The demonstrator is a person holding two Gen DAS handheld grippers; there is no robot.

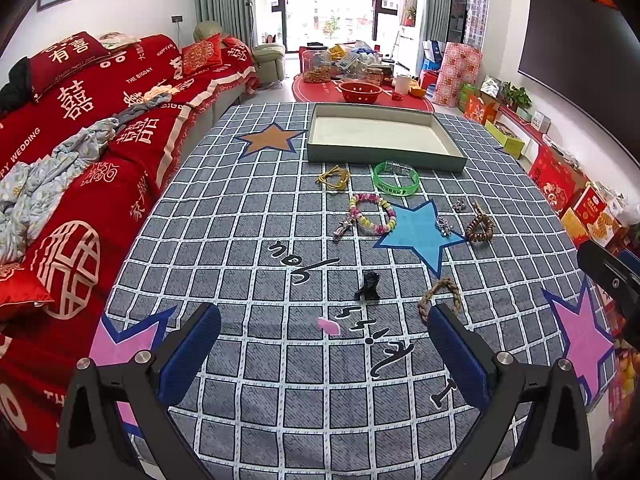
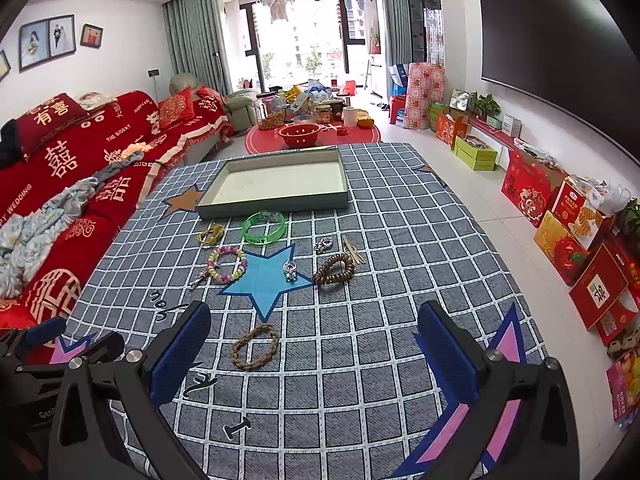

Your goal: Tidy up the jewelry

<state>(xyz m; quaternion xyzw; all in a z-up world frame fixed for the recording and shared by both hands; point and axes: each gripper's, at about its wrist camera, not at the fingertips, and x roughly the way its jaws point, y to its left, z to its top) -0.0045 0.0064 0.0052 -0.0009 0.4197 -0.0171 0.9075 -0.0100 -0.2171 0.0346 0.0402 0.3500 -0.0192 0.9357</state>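
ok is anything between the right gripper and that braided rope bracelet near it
Nothing visible. The right gripper is open and the braided rope bracelet lies flat on bare tablecloth just ahead, between its fingers.

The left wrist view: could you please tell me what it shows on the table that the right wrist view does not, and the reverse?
Only the left wrist view shows the small black clip and the pink scrap lying on the cloth ahead of the left gripper.

Only the right wrist view shows the whole braided bracelet; in the left view a finger covers part of it. It also shows the open right gripper.

Both show the empty tray, green bangle, flower bracelet, wooden bead bracelet and blue star.
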